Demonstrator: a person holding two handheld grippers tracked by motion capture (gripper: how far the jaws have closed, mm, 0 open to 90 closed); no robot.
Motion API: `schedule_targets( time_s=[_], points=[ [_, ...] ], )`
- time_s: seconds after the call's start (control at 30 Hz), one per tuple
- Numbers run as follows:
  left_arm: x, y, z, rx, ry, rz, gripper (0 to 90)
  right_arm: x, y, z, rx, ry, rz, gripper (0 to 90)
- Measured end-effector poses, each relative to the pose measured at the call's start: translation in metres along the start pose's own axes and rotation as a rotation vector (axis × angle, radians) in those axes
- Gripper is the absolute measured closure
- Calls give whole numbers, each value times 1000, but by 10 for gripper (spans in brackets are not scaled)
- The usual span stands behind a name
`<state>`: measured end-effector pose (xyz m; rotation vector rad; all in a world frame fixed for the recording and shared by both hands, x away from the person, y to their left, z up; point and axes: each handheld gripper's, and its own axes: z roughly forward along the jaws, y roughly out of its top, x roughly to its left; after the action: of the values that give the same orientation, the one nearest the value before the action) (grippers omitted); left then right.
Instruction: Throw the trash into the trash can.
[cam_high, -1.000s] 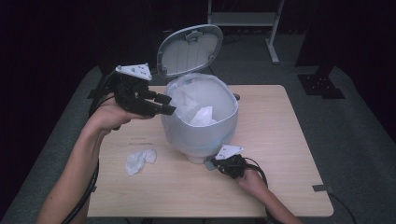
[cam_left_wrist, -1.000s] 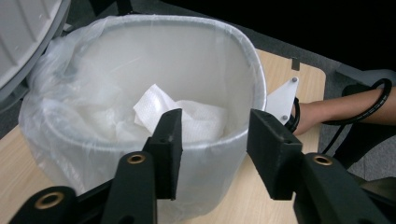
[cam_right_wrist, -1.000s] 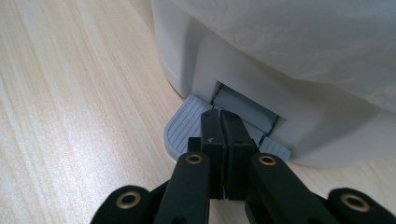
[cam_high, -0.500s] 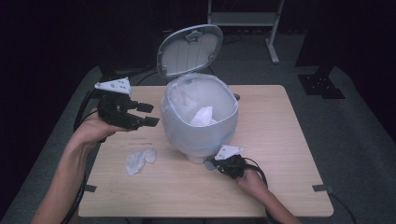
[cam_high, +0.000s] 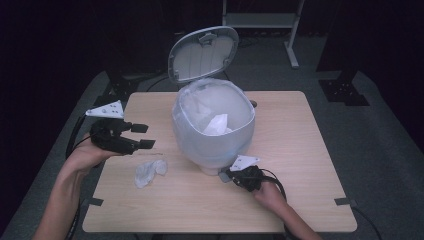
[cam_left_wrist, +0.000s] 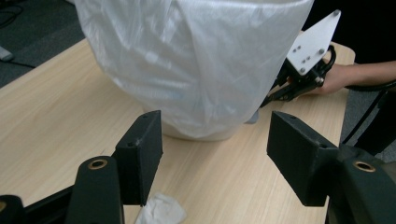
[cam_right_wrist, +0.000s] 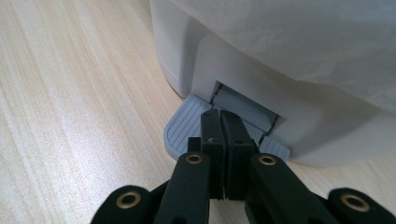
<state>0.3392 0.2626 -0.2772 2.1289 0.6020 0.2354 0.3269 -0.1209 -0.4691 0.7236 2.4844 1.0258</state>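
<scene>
A white pedal bin (cam_high: 212, 130) lined with a clear plastic bag stands mid-table, its lid (cam_high: 202, 52) raised. A white tissue (cam_high: 216, 125) lies inside it. A crumpled tissue (cam_high: 150, 171) rests on the table (cam_high: 300, 150) left of the bin. My left gripper (cam_high: 144, 136) hovers above and behind that tissue, empty; its jaws have just been opening. In the left gripper view the crumpled tissue (cam_left_wrist: 161, 210) lies below the open left gripper (cam_left_wrist: 215, 135). My right gripper (cam_high: 225, 176) is shut, its tips resting on the grey pedal (cam_right_wrist: 187, 126) at the bin's base.
Dark floor surrounds the wooden table, with a metal stand (cam_high: 260, 20) behind it. Bare tabletop stretches to the right of the bin and along the front edge. Cables trail from both grippers off the table.
My left gripper has come away from the bin's rim, moving left and down toward the table, with its jaws wider apart. The right gripper has stayed on the pedal.
</scene>
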Motion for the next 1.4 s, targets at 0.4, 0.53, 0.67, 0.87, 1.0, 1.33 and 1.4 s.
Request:
schedule_targets(
  time_s=[0.4,0.53,0.67,0.87,1.0,1.33,1.4],
  points=[
    [7,-29,7,0,-2,-35,343,0,0,0,1,1,0,884],
    [7,-33,7,11,12,-26,332,0,0,0,-3,1,2,884],
    [8,-37,7,19,29,-25,331,0,0,0,-1,3,0,884],
    [9,-46,9,32,45,-33,311,0,0,0,-2,2,-2,884],
    [11,-53,11,38,57,-46,305,0,0,0,-2,0,-2,884],
    [14,-68,15,52,74,-63,274,0,0,0,0,-1,0,884],
    [15,-71,17,56,79,-68,274,0,0,0,-2,-2,0,884]
  ],
)
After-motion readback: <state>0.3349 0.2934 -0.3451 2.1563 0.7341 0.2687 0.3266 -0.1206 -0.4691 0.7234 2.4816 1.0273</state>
